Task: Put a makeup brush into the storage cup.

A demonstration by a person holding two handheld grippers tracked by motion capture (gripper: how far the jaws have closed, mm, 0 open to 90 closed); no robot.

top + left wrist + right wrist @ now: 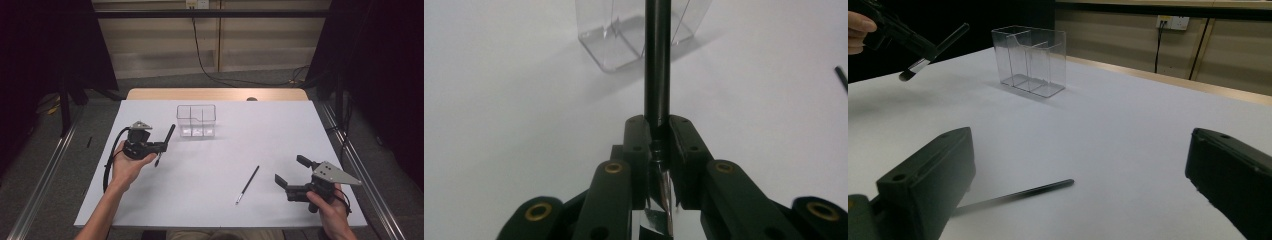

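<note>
Held brush (165, 143): thin, black, rigid stick with a silvery ferrule and a small tip, likely a makeup brush. Judging by looks: very light, stiff, smooth round shaft, so it may swivel or slip in a two-point pinch. The left gripper (659, 150) is clamped on it close to the ferrule, the long handle sticking up past the jaws and tilted toward the organizer. In the high view it is lifted off the surface, just left of the box. Gripping nearer mid-shaft would cut the swing; the current hold looks adequate for a drop-in.

Second brush (248, 184): same slim black shape, lying flat on the surface between the two hands. Low profile, so a pick needs jaws straddling the shaft right at the surface.

Right gripper (292, 175): jaws spread wide, nothing between them, hovering near the front right edge.

Organizer (196, 120): clear hard plastic, compartmented, thin upright walls, probably light and easy to knock over.

Surface (280, 130): flat matte white, smooth.
</note>
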